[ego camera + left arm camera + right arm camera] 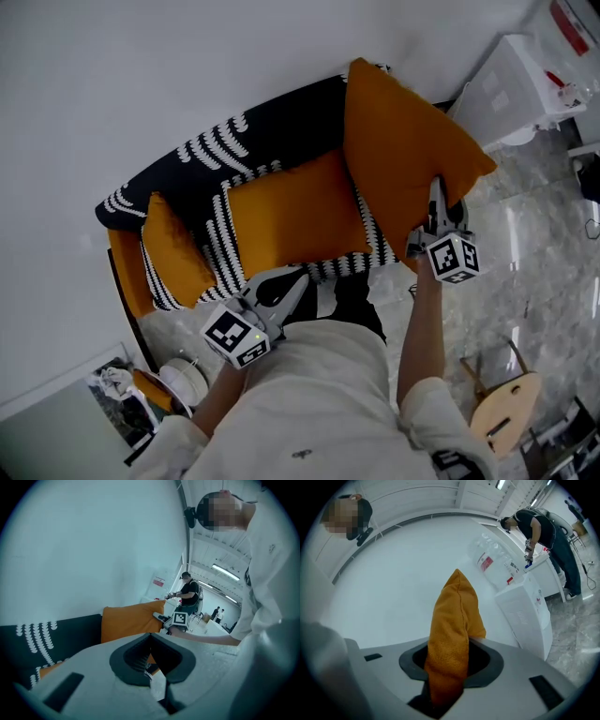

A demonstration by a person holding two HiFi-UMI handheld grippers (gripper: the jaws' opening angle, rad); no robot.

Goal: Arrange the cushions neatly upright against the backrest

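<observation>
The job looks about half done to me. Of the 3 orange cushions on the black-and-white patterned sofa, the big cushion at the right end is in the air: the right gripper has its jaws pinched on the near edge of it, the orange fabric bunched between them, and holds it on end over the right side of the seat, near the backrest but not yet settled against it. The middle cushion shows its broad face upward, so I judge it is lying back or flat on the seat and needs standing up. The small cushion at the left end leans in the corner, tilted, not squarely upright. The left gripper hangs by the near edge of the seat with its jaws pressed together on nothing. As for writing, there is little: a red label on the white cabinet to the far right is too small to read, and each gripper's cube carries only black-and-white square markers, no words.
</observation>
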